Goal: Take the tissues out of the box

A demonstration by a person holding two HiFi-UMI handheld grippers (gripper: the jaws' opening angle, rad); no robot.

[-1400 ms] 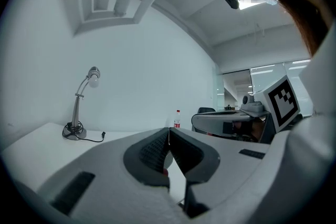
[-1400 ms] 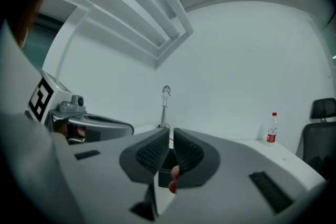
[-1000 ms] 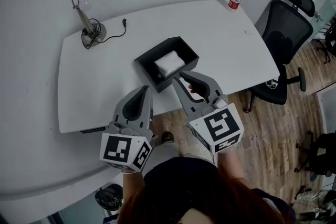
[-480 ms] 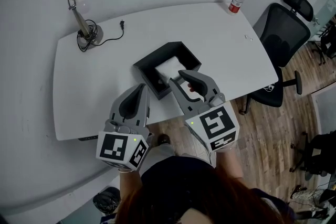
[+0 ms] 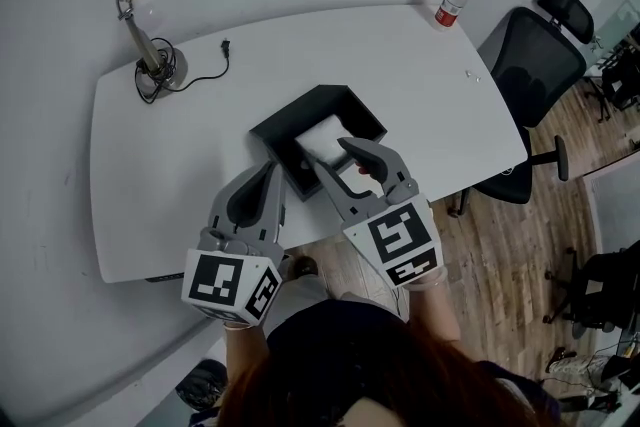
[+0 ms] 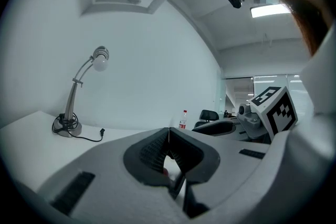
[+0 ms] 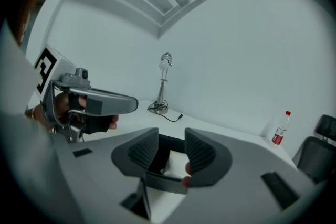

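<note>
Right claw, its ribbed jaws opening with nothing pressed between them, hovers over the near side of a black box that stands by the middle of the desk's front edge. Through the gap between the jaws shows the white stack of tissues, lying inside the box toward its right wall. The left claw is held off the front edge, jaws together and empty.

The tissues look soft, light and limp. They will likely crumple under the pads and come up as a thin, drooping pinch, so the top sheets at the middle of the stack seem the best place to take hold. The box is square, matt, open-topped and probably light enough to shift if snagged.

A metal gooseneck lamp stands at the far left corner, a red-capped plastic bottle at the far right.
</note>
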